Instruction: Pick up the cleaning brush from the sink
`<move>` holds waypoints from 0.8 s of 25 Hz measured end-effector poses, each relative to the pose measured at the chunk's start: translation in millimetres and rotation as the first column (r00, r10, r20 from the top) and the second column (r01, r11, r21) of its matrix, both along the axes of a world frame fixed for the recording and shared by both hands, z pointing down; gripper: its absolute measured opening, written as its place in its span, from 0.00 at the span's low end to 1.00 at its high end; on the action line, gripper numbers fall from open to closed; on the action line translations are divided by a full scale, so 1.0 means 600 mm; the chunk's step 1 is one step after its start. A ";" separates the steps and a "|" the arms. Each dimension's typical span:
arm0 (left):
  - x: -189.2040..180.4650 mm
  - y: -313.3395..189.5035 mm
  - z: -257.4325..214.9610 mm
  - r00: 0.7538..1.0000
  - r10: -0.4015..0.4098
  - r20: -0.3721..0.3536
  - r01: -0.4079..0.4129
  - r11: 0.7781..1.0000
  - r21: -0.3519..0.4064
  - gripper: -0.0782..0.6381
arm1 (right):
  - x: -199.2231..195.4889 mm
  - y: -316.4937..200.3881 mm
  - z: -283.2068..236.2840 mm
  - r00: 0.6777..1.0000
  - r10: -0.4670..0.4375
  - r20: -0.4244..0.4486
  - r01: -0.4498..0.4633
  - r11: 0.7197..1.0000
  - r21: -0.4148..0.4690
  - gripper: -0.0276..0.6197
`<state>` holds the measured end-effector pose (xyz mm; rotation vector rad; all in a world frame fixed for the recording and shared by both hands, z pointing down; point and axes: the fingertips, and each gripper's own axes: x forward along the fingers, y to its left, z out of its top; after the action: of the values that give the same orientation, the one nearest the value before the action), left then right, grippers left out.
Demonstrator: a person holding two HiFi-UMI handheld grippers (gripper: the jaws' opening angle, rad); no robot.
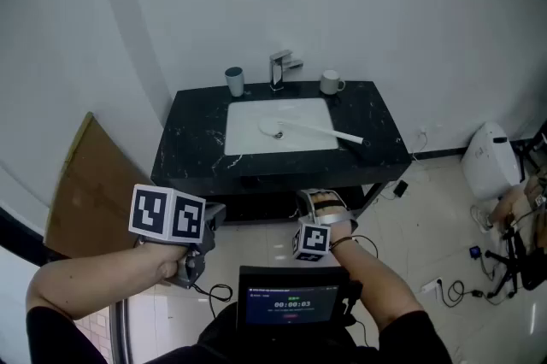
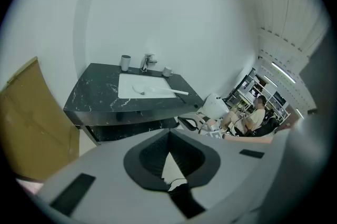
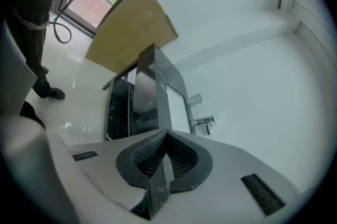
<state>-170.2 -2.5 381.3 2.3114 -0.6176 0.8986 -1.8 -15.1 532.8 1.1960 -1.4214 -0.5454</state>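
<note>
The white cleaning brush [image 1: 308,130] lies across the white basin [image 1: 248,136] of a black marble sink counter [image 1: 192,136]; its head rests near the drain and its handle reaches onto the counter's right side. The left gripper view shows the brush [image 2: 158,91] far ahead. My left gripper [image 1: 203,221] and right gripper [image 1: 318,200] hover in front of the counter, below its front edge and well short of the brush. Both sets of jaws meet at the tips, left gripper [image 2: 169,136] and right gripper [image 3: 167,136], with nothing between them.
A chrome faucet [image 1: 279,68] stands behind the basin, with a grey cup [image 1: 235,81] to its left and a white mug [image 1: 331,82] to its right. A cardboard sheet [image 1: 81,183] leans on the left wall. A white appliance [image 1: 491,157] and cables lie on the floor at right.
</note>
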 end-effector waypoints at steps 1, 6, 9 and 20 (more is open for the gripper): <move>0.002 0.000 0.001 1.000 -0.003 0.005 0.003 1.000 0.002 0.13 | 0.001 0.000 -0.007 1.000 -0.005 0.002 0.005 1.000 0.004 0.06; 0.018 0.013 0.009 1.000 -0.003 0.020 0.003 1.000 0.003 0.13 | 0.019 0.007 -0.021 1.000 -0.001 0.014 0.001 1.000 0.013 0.06; 0.030 0.021 0.009 1.000 -0.008 0.028 0.007 1.000 0.017 0.13 | 0.035 0.017 -0.019 0.999 0.017 0.040 -0.017 1.000 0.003 0.06; 0.119 -0.004 0.005 0.990 -0.144 -0.003 0.142 0.978 0.153 0.13 | 0.103 0.010 -0.130 0.961 0.065 0.271 -0.063 0.998 -0.016 0.06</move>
<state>-98.8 -5.1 384.4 2.3631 -0.8719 0.8183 60.2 -9.4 454.8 1.3442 -1.6066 -0.3398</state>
